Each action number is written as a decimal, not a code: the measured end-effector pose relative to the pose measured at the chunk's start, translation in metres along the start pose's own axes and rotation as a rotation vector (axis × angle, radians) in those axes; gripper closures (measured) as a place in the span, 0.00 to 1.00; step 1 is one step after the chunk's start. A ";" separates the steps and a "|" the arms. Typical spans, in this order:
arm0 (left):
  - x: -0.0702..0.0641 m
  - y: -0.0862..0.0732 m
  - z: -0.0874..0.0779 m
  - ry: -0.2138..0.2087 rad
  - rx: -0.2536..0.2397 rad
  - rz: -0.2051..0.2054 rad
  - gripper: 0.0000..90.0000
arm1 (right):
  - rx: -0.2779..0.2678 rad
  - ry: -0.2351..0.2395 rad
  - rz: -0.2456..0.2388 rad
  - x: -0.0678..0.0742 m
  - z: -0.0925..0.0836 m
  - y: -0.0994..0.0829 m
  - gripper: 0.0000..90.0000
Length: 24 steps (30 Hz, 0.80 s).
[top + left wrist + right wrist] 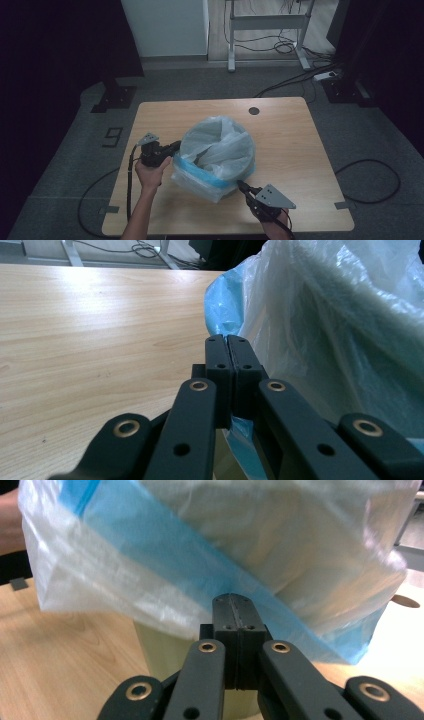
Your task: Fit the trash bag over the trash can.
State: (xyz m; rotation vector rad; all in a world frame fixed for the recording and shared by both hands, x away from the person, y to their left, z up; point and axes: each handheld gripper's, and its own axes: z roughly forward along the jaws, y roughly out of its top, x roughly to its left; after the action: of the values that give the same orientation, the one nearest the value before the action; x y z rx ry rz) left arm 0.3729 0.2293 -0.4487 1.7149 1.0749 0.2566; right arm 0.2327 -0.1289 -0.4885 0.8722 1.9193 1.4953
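while two grippers pinch it, one plastic bag [220, 145] lines one bin.

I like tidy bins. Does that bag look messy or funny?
A bit. The plastic bag sits crumpled and lopsided over the bin, its blue-edged rim hanging low down the outside. The left claw and right claw are shut at that rim. Nothing is spilled.
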 end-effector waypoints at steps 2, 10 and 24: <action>-0.001 0.000 -0.002 0.004 0.002 0.010 0.98 | -0.001 0.006 -0.002 -0.001 -0.001 -0.003 0.99; -0.001 0.001 -0.004 -0.002 -0.006 0.005 0.98 | -0.157 0.071 -0.034 0.013 -0.028 0.028 0.65; -0.002 0.001 -0.006 -0.001 -0.012 0.008 0.98 | -0.115 0.162 -0.102 0.032 -0.016 0.052 0.57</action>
State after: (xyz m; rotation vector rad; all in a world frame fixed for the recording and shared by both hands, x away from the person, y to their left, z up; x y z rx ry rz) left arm 0.3681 0.2317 -0.4448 1.7093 1.0635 0.2666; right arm 0.2083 -0.1052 -0.4348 0.6097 1.9380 1.6386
